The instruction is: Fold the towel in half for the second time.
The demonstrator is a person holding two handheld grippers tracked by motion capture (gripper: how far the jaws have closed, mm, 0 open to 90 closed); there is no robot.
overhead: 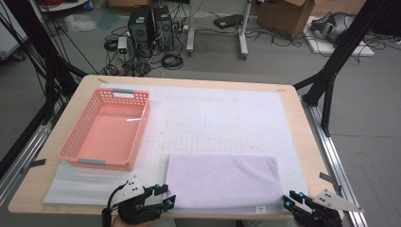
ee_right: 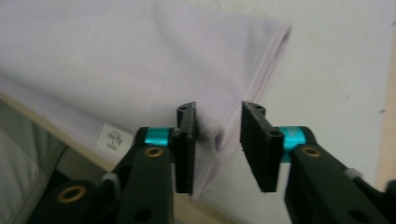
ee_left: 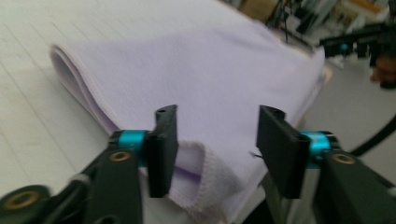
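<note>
The left gripper (overhead: 166, 196) sits at the lower left of the high view, tilted up and to the right, its jaws set wide apart; the right gripper (overhead: 289, 198) sits at the lower right, pointing up-left, its jaws parted by a narrower gap

Even indoor light, soft focus in the close views

The high view is evenly and fairly brightly lit from overhead, with only faint, diffuse shadows under the pink basket (overhead: 106, 128) and along the near edge of the lilac towel (overhead: 222, 180); a small streak of glare lies on the basket floor. The picture is low in detail and slightly soft throughout. In the left gripper view the black jaws are reasonably sharp, while the towel (ee_left: 196, 79) and the background blur, possibly from motion. The right gripper view is dimmer and hazy, its towel (ee_right: 130, 60) washed pale, the folded edge casting a thin shadow.
</note>
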